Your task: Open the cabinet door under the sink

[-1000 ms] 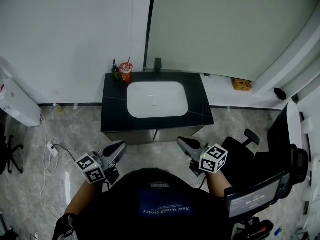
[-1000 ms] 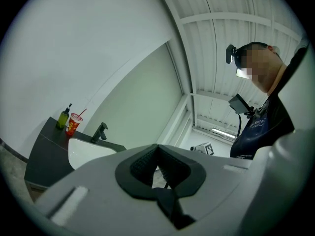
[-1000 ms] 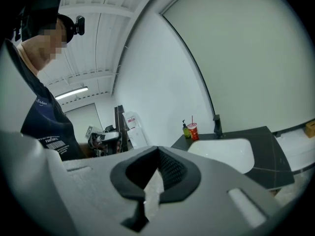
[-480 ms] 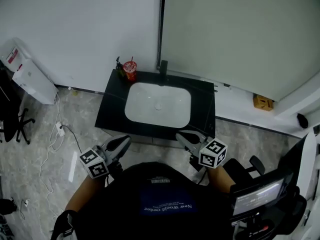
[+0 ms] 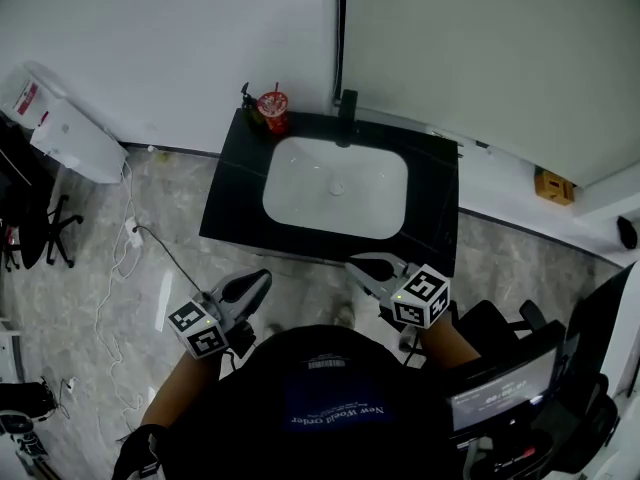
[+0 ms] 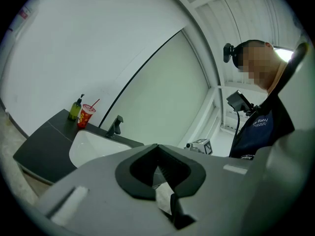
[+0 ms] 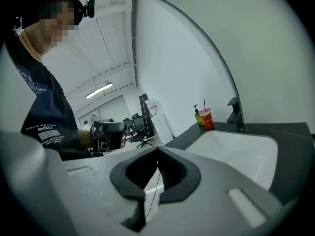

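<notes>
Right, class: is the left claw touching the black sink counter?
Apart. The head view shows a strip of bare floor between the left claw and the front edge of the sink counter.

White walls [image 5: 180, 48] meet a grey marbled floor [image 5: 150, 368]. A black office chair [image 5: 40, 230] stands at the left, near a white power strip [image 5: 133, 236]. A ceiling strip light [image 7: 101, 90] glows.
</notes>
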The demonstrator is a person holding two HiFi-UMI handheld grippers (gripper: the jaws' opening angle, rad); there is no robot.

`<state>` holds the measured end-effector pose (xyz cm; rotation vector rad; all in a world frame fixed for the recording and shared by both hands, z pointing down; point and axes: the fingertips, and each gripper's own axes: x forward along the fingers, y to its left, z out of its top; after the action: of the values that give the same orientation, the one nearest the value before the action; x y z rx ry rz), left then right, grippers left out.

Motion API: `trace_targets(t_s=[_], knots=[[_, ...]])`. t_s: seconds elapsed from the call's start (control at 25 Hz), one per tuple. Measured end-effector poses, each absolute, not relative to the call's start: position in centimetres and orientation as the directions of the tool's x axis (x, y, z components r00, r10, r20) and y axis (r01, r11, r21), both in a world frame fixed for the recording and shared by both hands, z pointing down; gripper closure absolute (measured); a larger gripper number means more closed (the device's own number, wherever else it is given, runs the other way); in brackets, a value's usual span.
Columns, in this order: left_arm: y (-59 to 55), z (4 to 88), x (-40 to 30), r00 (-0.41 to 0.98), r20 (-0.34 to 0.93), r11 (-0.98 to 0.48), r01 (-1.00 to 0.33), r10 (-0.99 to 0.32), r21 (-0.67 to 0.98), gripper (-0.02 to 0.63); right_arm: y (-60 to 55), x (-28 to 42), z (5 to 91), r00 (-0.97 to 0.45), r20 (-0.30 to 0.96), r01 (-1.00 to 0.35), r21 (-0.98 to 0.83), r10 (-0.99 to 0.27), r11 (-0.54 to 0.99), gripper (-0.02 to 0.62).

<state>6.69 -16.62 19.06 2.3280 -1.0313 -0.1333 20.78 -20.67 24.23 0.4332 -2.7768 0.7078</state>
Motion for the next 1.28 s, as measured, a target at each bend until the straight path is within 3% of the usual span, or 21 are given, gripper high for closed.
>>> trace_targets(t_s=[0.36, 0.56, 0.88, 1.24, 1.28], knots=[[-16.7, 23.5, 3.8, 0.727, 0.179, -0.539, -0.629, -0.663, 0.560, 0.604, -19.9, 15.8, 27.2, -0.916, 0.348, -0.339, -0.406, -0.199, 0.849, 0.594], [-17.0, 24.7, 4.4, 0.707, 0.128, -0.490, -0.597, -0.696, 0.635, 0.604, -18.8, 13.8, 31.2, -0.898, 0.429, -0.265, -0.353, -0.096, 0.897, 0.594], [-13.4, 33.3, 2.9, 0.666, 0.154, -0.374, -0.579, -0.730, 0.724, 0.604, -17.2, 8.9, 39.3, -0.839, 0.544, -0.163, -0.237, -0.008, 0.958, 0.593], [-11.0, 42.2, -0.5, 0.636, 0.160, -0.360, -0.606, -0.755, 0.709, 0.604, -12.5, 3.1, 49.4, -0.779, 0.623, -0.030, -0.161, 0.078, 0.987, 0.591], [-10.5, 43.1, -1.0, 0.628, 0.173, -0.349, -0.616, -0.759, 0.706, 0.604, -12.0, 2.7, 50.3, -0.770, 0.633, -0.018, -0.155, 0.085, 0.988, 0.543]])
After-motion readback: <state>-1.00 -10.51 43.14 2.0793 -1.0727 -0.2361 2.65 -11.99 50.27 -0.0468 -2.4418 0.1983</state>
